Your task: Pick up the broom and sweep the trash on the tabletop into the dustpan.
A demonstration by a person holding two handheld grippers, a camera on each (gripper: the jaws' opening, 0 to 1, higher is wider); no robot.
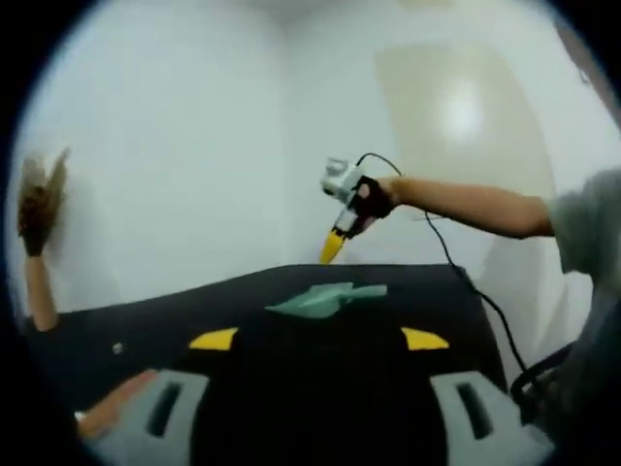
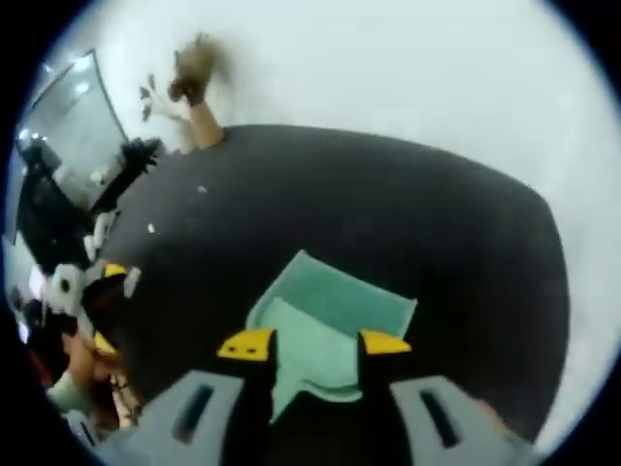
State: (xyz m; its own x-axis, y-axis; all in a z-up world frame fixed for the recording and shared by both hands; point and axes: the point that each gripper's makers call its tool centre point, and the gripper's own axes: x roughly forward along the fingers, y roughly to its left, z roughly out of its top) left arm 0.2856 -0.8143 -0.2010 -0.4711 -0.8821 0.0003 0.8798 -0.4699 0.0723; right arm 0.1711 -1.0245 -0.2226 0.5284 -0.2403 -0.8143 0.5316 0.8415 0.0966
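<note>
A green dustpan [image 1: 325, 298] lies in the middle of the black table [image 1: 175, 320]; in the right gripper view the dustpan [image 2: 335, 316] sits just beyond my right gripper [image 2: 316, 344], whose jaws stand open above its near end. The broom [image 1: 39, 209] stands against the white wall at the table's far side, brown bristles up, orange handle down; the right gripper view has the broom [image 2: 194, 87] at its top left. Small trash bits [image 2: 201, 189] lie near it. My left gripper [image 1: 318, 340] is open and holds nothing. The right gripper [image 1: 332, 248] hangs over the table's far edge.
A black cable [image 1: 456, 272] trails from the right gripper down across the table's right side. A glass partition [image 2: 68, 116] and dark equipment [image 2: 131, 160] stand beyond the table's left end. The person's hand and left gripper [image 2: 109, 306] are at that edge.
</note>
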